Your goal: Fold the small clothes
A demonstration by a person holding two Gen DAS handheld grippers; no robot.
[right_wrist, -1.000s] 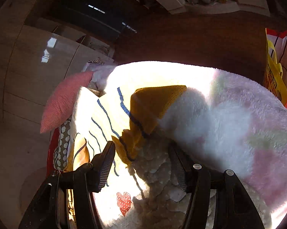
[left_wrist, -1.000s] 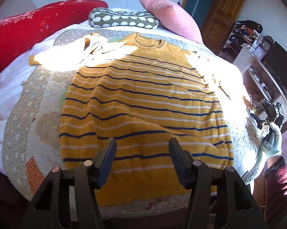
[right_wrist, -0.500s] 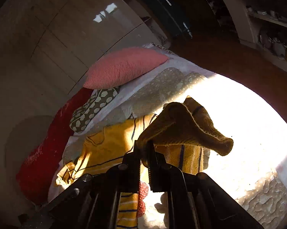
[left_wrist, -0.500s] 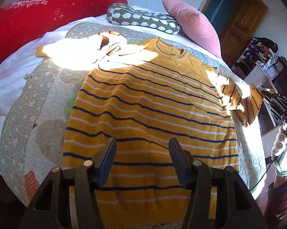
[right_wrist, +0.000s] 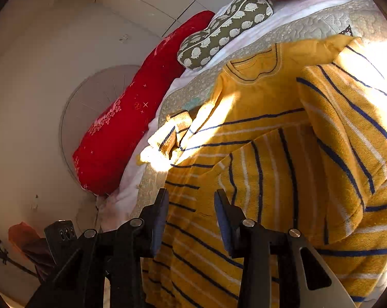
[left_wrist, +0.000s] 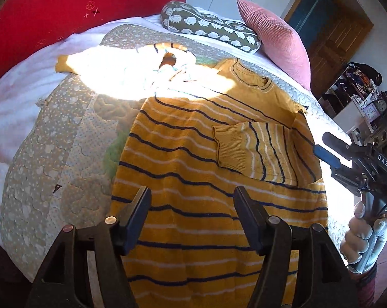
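Right tool (right_wrist: 191,220), jaws just opened and empty — its sleeve (left_wrist: 255,151) now lies folded across the striped sweater (left_wrist: 193,179) mid-frame on the bed; left tool (left_wrist: 192,218) apart, empty — opposite sleeve remains.

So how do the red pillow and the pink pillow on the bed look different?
The red pillow is long, deep red and sprinkled with small pale flowers and stars; the pink pillow is shorter, squarish, plain and finely ribbed. The red pillow lies lengthwise, while the pink pillow stands tilted on edge. Both sit at the bed's far end, flanking the hedgehog-print cushion.
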